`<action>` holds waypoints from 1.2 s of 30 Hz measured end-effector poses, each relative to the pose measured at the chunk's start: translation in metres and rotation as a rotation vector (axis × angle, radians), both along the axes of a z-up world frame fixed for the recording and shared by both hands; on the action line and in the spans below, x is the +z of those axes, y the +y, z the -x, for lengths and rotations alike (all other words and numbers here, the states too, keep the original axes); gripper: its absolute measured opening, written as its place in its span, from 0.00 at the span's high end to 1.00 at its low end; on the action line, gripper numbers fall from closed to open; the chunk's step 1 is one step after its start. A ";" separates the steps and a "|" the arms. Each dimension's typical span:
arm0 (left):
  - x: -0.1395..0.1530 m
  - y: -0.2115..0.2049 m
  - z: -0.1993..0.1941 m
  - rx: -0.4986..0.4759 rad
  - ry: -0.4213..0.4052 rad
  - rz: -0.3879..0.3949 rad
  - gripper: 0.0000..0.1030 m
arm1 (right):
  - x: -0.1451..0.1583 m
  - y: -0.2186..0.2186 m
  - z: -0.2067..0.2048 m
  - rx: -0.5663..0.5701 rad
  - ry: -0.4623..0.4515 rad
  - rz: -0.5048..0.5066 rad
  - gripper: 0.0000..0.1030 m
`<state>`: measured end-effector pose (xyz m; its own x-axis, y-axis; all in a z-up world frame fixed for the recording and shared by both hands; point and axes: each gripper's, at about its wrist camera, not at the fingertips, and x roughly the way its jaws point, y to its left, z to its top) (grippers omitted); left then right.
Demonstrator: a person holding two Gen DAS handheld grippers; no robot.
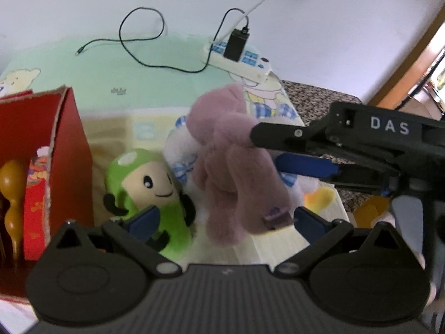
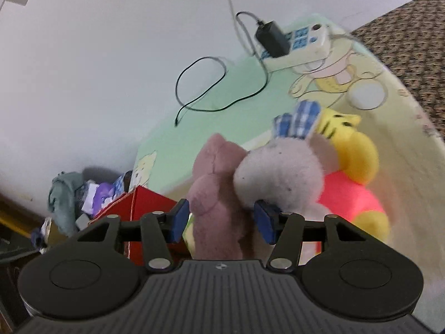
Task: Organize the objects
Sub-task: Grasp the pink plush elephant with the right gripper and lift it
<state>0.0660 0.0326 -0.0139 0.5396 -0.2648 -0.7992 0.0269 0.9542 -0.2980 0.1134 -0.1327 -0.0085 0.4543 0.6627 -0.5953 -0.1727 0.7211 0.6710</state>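
Plush (image 2: 219, 194) — between right gripper (image 2: 221, 222) jaws.

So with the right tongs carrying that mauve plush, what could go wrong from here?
1. The right tongs pinch only part of the mauve plush, most of it dangling, so it may slip free.
2. The hanging plush could brush the green plush below and knock it over.
3. The red box already holds items, so space may be tight.

Four plush toys (image 2: 217, 194) — one red box (image 1: 71, 150), one power strip (image 1: 239, 61).
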 end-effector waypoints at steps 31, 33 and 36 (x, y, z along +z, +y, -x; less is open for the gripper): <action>-0.037 -0.040 0.059 -0.078 0.109 -0.001 0.57 | -0.039 -0.007 0.052 0.281 0.174 -0.089 0.79; -0.046 -0.038 0.057 -0.054 0.120 -0.033 0.49 | -0.043 -0.001 0.058 0.286 0.152 -0.018 0.71; -0.056 -0.036 0.049 -0.025 0.132 -0.052 0.38 | -0.044 0.010 0.060 0.285 0.095 0.046 0.44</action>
